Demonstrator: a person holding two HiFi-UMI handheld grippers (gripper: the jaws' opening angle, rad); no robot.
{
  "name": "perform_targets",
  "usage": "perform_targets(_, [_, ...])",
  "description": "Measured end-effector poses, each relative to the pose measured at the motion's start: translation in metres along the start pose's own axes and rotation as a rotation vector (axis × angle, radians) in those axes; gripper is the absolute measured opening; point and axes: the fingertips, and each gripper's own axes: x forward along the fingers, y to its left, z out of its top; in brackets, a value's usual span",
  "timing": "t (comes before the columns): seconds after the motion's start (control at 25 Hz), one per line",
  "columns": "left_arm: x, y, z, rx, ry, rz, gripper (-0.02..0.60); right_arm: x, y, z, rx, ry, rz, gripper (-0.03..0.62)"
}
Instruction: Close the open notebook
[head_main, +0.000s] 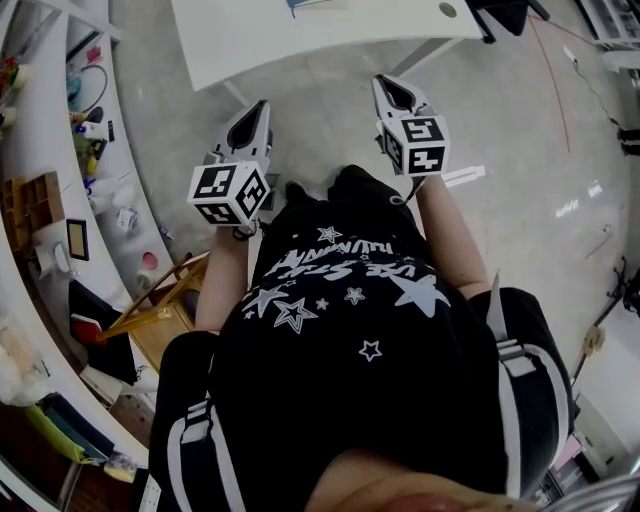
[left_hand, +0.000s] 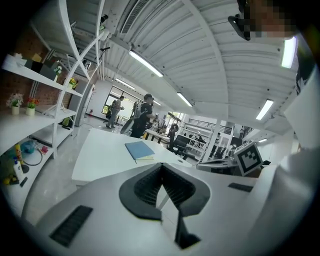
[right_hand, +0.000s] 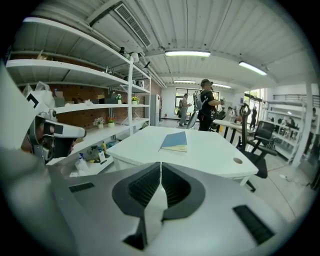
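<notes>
Plainly, the notebook lay shut on the white bench, blue cover up, with its pale page edges turned toward the person. It sat alone on the top, well apart from both claws, and a small round cable hole showed nearer the bench's right corner. The left claw was clenched, its ribbed pads meeting at the tips with nothing between them. The right claw was clenched and empty in the same way. In the head view both were held out ahead of the person's black star-printed shirt, above the grey floor and short of the bench's near edge, each with its marker cube turned upward. The two claws pointed toward the bench, side by side and apart from one another. White shelving carrying small potted flowers, bottles and other odds ran along the left side of the room. Several people stood beyond the far end of the bench, and a black office chair stood to its right. A wooden chair stood by the shelving, just beside the person's left arm.
</notes>
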Motion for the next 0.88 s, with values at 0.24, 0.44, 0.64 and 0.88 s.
perform_targets(0.24, [-0.008, -0.028, -0.006, 0.017, -0.01, 0.016, 0.011, -0.022, -0.004, -0.005, -0.003, -0.028, 0.089, 0.009])
perform_targets(0.44, [-0.004, -0.068, -0.011, 0.026, -0.038, 0.036, 0.011, -0.046, -0.016, -0.016, -0.045, -0.025, 0.141, 0.009])
perform_targets(0.64, [0.001, -0.117, -0.027, 0.046, -0.054, 0.056, 0.011, -0.083, -0.047, -0.036, -0.04, -0.041, 0.164, 0.009])
perform_targets(0.88, [-0.017, -0.18, -0.063, 0.04, -0.048, 0.087, 0.011, -0.144, -0.078, -0.055, -0.023, -0.077, 0.184, 0.009])
